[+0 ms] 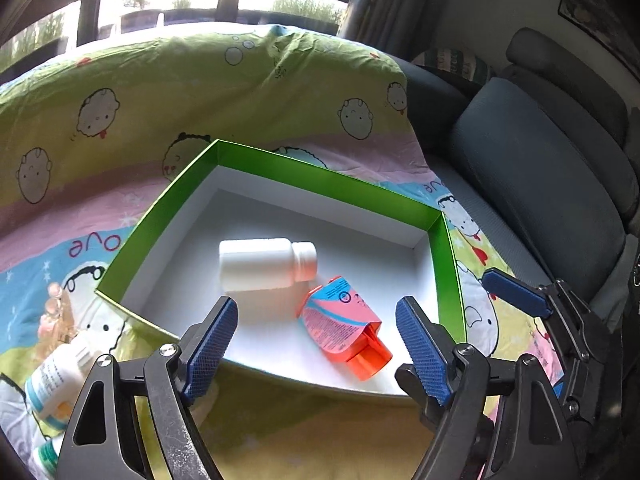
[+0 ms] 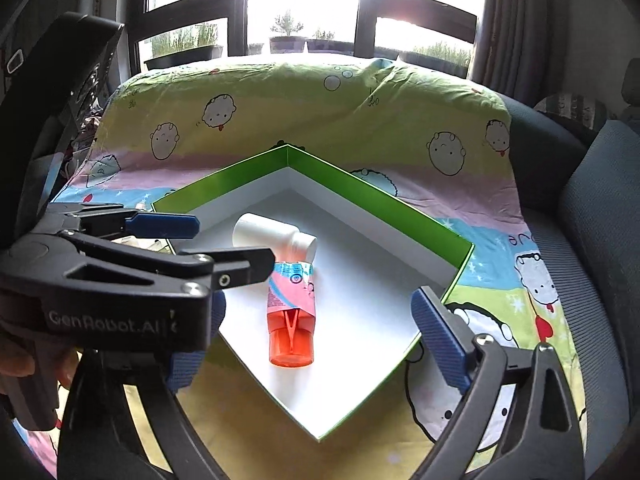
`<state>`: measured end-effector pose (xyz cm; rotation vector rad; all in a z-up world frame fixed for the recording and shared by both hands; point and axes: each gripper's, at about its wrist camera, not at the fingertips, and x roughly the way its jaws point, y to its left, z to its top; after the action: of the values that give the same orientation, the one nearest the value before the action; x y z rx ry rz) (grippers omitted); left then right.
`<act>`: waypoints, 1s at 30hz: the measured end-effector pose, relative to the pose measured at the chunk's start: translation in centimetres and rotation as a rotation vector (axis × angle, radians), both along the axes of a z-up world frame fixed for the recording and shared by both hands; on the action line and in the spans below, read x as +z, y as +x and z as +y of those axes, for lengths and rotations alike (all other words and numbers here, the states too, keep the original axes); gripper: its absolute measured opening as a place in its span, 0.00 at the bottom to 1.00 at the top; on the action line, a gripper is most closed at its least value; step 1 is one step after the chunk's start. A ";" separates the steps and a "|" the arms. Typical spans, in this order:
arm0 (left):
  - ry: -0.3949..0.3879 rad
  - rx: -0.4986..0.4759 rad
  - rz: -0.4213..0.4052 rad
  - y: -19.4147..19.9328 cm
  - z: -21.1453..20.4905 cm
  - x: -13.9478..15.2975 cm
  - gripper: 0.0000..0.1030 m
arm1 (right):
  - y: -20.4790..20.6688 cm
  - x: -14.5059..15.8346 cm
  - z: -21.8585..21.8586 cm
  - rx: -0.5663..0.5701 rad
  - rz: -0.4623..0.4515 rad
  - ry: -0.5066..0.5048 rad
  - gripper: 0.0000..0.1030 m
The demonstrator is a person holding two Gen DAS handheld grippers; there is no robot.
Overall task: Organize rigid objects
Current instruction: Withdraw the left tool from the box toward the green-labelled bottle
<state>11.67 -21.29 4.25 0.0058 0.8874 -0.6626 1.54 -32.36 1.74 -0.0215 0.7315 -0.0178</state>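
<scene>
Both the white bottle and orange bottle lie in the green box. Only the left view shows more bottles outside — left gripper and right gripper gape wide, holding nothing.

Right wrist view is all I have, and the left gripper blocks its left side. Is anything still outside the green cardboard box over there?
Observer: Yes. The left wrist view shows a white plastic bottle with a blue and orange label lying on the cartoon-print sheet, outside the green cardboard box.
Operator: Only that one?
Observer: No. A second container with a green band shows below it, cut off by the picture's edge.
Operator: Is the left gripper holding anything?
Observer: No. The left gripper is open and empty.
</scene>
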 end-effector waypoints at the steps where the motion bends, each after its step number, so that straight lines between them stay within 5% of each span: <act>1: -0.002 0.010 -0.008 -0.3 0.5 0.2 0.79 | -0.4 0.3 0.2 -0.004 -0.009 -0.008 0.98; 30: 0.062 0.214 -0.117 -8.8 14.2 3.9 0.80 | -7.8 5.4 7.6 0.043 -0.063 -0.018 0.99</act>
<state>2.87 -7.12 8.19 0.0051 0.7829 -0.4304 -6.21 -24.80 7.12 -0.0537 0.6675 0.0155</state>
